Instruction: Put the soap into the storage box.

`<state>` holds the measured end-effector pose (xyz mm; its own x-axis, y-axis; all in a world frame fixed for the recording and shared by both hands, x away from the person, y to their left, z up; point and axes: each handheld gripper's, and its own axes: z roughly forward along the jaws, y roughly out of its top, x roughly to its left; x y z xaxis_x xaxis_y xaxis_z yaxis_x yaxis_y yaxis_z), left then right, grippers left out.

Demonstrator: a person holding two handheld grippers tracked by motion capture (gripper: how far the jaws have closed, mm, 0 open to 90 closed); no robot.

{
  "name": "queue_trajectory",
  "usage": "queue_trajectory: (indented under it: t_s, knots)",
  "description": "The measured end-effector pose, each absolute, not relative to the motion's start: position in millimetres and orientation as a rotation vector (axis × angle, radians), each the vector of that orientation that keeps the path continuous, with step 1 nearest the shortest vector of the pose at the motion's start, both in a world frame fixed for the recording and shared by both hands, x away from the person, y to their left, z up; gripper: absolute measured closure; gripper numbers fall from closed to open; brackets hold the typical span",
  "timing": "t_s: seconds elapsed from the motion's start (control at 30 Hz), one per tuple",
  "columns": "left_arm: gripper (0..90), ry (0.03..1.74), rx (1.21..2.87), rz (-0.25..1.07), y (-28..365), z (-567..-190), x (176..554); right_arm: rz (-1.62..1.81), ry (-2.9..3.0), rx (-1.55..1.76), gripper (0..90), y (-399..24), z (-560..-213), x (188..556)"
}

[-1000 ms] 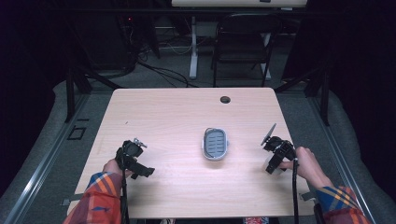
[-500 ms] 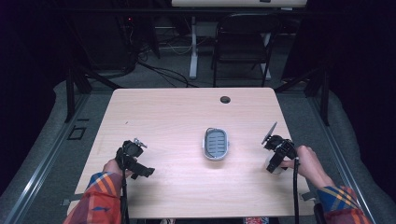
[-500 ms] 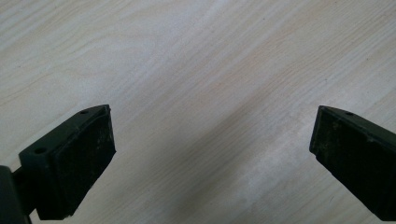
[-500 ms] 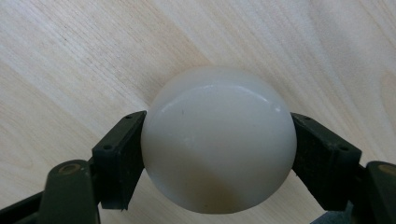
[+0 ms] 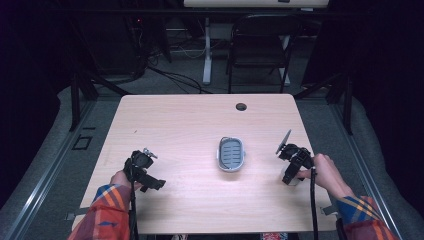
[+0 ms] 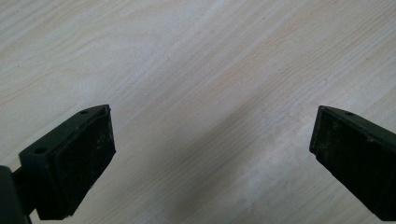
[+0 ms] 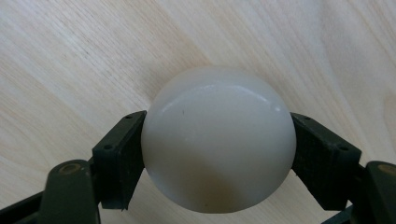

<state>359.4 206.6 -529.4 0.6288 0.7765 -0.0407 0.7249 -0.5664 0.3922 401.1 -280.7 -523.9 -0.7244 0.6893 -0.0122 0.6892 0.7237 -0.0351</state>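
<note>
White ball (image 7: 218, 140) sits clamped between right gripper (image 7: 218, 154) jaws, seemingly touching table (image 7: 70, 70).

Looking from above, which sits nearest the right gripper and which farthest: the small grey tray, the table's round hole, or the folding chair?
From the right gripper:
1. Grey tray, mid-table, to its left.
2. Round hole, near the far edge.
3. Folding chair, on the floor beyond the table.

Surface finish: smooth glossy ball, matt jaws, pale wood-grain table.

Between the jaws of the right gripper (image 7: 218, 140), the white ball (image 7: 218, 140) looks like smooth, glossy plastic, with soft highlights and one tiny dark speck. The jaw pads on both sides of it are matt black, likely plastic or rubber. The left gripper (image 6: 212, 154) has matt black pads, scuffed and dusty. The table (image 6: 196, 70) beyond and between the jaws is light wood-grain with a satin, fine-lined surface.
</note>
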Motion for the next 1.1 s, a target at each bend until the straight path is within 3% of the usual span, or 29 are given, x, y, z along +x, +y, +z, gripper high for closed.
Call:
queue_trajectory:
  t_s: [1.1]
  knots:
    - [0.0,1.186,2.481,0.194,206.2,-528.7,358.6,0.042,-2.982,-1.080,24.2,-239.5,-517.6,410.5]
